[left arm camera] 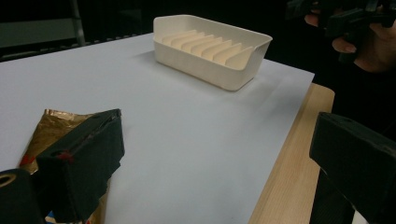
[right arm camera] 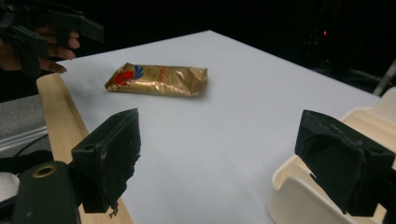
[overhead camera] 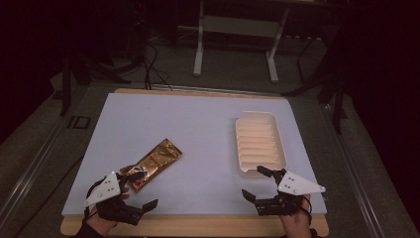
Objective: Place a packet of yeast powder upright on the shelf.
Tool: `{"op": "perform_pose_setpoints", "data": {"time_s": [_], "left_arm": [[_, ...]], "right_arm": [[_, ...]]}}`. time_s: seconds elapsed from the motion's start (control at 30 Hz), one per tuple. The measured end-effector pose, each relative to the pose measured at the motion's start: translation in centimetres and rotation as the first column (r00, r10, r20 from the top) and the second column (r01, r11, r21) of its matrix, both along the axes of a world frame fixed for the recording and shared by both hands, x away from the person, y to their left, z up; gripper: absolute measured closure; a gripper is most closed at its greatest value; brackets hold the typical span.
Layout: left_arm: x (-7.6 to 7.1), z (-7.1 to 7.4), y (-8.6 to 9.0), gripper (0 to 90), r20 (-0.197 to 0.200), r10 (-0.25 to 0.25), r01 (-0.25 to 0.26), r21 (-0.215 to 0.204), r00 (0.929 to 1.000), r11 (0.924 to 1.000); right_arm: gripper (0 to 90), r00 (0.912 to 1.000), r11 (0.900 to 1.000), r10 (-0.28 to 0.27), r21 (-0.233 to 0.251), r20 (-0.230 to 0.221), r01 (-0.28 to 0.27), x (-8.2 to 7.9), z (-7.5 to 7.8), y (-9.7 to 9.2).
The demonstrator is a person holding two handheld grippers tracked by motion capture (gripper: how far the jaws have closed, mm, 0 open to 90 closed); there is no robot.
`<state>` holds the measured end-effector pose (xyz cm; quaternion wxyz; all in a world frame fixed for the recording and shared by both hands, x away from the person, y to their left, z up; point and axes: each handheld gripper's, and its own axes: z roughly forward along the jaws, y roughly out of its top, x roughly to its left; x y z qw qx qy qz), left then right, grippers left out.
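Left tongs (overhead camera: 132, 196) hang open at the table's (overhead camera: 198, 124) near edge, one jaw touching the gold packet (overhead camera: 152, 163), whose long axis runs away toward the white tray (overhead camera: 260, 144). Right tongs (overhead camera: 260, 184), also open, sit beside that tray, farther off.

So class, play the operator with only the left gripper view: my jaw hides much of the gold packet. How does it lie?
Observer: In the high view the packet lies flat, slanting away to the right. One jaw of the left gripper is at its near end.
Operator: Any print on it?
Observer: The right gripper view shows red and blue print at the end nearest the left gripper.
Operator: And the right gripper?
Observer: Open, with one jaw at the near end of the tray.
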<state>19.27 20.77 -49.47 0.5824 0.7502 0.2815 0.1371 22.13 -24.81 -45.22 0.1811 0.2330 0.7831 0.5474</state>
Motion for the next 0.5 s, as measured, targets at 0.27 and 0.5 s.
{"op": "perform_pose_setpoints", "data": {"time_s": [0.27, 0.5], "left_arm": [[-0.3, 0.2, -0.6, 4.0, 0.019, -0.056, 0.056, -0.01, 0.9983, 0.9984], [-0.9, 1.0, -1.3, 3.9, 0.054, -0.102, 0.105, -0.041, 0.9933, 0.9937]], "right_arm": [[14.7, 0.9982, 0.9999, 0.006, -0.016, 0.059, -0.005, -0.3, 0.1, 0.2], [13.4, 0.9998, 0.9999, 0.003, -0.013, 0.02, -0.003, -0.5, 0.4, 0.3]]}}
